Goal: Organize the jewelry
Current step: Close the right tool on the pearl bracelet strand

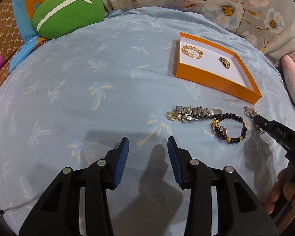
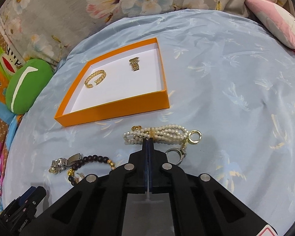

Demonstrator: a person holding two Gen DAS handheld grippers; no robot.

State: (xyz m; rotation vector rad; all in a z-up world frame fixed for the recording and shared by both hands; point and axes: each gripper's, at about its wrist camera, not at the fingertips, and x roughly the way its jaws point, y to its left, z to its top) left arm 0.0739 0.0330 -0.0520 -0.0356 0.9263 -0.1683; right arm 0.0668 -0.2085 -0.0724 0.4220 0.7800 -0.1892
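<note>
Right wrist: pearl bracelet (image 2: 157, 135) lengthwise left-right.

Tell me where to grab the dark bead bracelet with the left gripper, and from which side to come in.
Take the dark bead bracelet on its far plain-bead arc, coming from above with one finger inside the loop. It lies flat and open on the bedsheet, so the ring's middle gives room. The near-left side carries clustered gold charms and sits close to the steel watch band. The left gripper is open.
</note>
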